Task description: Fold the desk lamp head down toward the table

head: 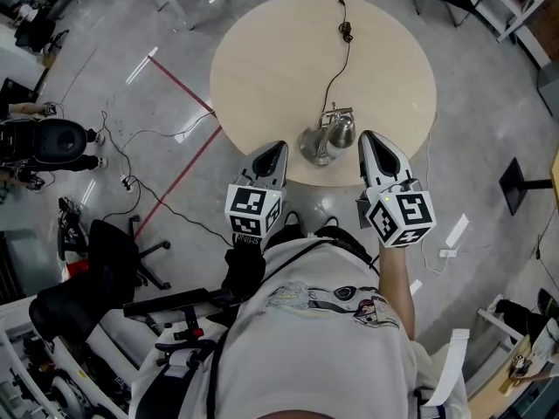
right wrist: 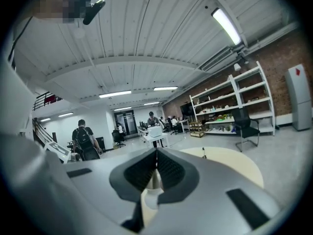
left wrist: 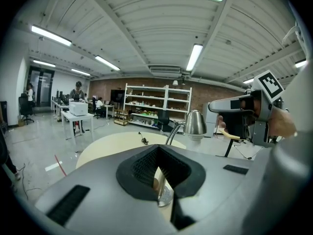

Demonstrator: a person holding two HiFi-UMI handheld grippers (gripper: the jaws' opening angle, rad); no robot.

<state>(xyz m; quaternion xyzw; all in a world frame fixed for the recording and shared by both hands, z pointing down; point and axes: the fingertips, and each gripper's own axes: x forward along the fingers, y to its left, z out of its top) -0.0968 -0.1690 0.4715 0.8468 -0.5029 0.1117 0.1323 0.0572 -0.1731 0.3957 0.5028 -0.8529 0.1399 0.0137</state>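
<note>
Desk lamp (head: 327, 138) in brushed silver stands at the near edge of a round, pale wooden table (head: 262, 59). Its base (head: 313, 149) sits flat on the top. Its bell-shaped head (left wrist: 195, 124) is raised on a curved neck (left wrist: 173, 132) with the mouth facing down, not folded to the table. A black cord (head: 336, 72) trails from the lamp across the tabletop to a plug (head: 342, 9) near the far side.

The left gripper (head: 276, 152) sits just left of the lamp at the table's rim, its jaws pressed together with nothing between them. In the left gripper view the base shows beyond the closed pads and the head rises to their right. The right gripper (head: 370, 140) flanks the lamp on the other side, near the head, its jaws likewise together and empty. Whether either tool touches the lamp cannot be told. Each tool carries a marker cube, the left cube (head: 253, 212) and the right cube (head: 402, 218), just ahead of the person's white shirt (head: 314, 339).

A grey polished floor (head: 489, 85) surrounds the table, crossed by a red tape line (head: 183, 85), with a black office chair (head: 113, 243) to the person's left. The gripper views take in an open workshop with white shelving (left wrist: 156, 104) against a brick wall, ceiling strip lights (left wrist: 194, 57), and people at distant desks (left wrist: 78, 109).
</note>
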